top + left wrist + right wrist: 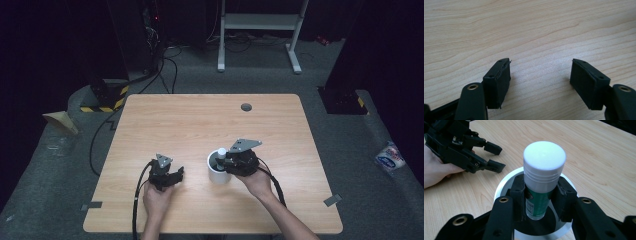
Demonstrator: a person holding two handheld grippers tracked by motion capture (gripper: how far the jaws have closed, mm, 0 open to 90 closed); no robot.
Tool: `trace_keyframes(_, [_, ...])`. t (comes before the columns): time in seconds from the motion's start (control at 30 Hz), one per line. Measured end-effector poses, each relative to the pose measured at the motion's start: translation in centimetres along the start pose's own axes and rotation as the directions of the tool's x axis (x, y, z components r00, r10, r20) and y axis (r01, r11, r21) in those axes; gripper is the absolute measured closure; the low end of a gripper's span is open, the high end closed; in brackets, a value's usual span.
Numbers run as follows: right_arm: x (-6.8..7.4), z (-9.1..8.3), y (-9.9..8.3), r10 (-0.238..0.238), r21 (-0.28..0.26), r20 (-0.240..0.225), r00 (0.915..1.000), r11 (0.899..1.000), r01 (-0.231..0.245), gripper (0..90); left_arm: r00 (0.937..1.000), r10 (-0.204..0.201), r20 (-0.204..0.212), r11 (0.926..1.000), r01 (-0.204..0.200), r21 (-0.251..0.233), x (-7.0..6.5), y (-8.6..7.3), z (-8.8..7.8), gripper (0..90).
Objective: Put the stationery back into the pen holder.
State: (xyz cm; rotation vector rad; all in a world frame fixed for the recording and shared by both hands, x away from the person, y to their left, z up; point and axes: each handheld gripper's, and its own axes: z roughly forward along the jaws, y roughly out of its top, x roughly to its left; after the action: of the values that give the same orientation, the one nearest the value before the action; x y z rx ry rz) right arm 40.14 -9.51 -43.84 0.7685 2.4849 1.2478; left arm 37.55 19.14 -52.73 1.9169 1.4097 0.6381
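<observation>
My right gripper [541,195] is shut on a green glue stick [543,177] with a white cap, held upright over the mouth of a white cup [501,185]. From the high view, that right gripper [226,161] sits at the cup [218,172] near the middle of the table, the stick's white cap [221,151] showing above the rim. To the left, my left gripper [177,174] rests low over the wood with its jaws apart. Bare wood lies between the left gripper's [540,75] open pads [499,80]. The right gripper view also shows the left gripper [495,157] open beside the cup.
The wooden table [200,120] has a round grommet hole [246,107] near its far edge. A white metal stand [260,22] and cables [170,60] lie on the floor beyond. Grey tape marks [332,200] sit at the table's near corners.
</observation>
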Motion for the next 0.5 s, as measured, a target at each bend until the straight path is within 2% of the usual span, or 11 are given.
trace_keyframes(0.5, [-0.11,0.48,-0.44,0.005,0.022,-0.001,1.0000,1.000,-0.005,64.1,1.0000,0.000,0.000,1.0000,0.000,-0.001,0.00,0.00,0.00,32.7])
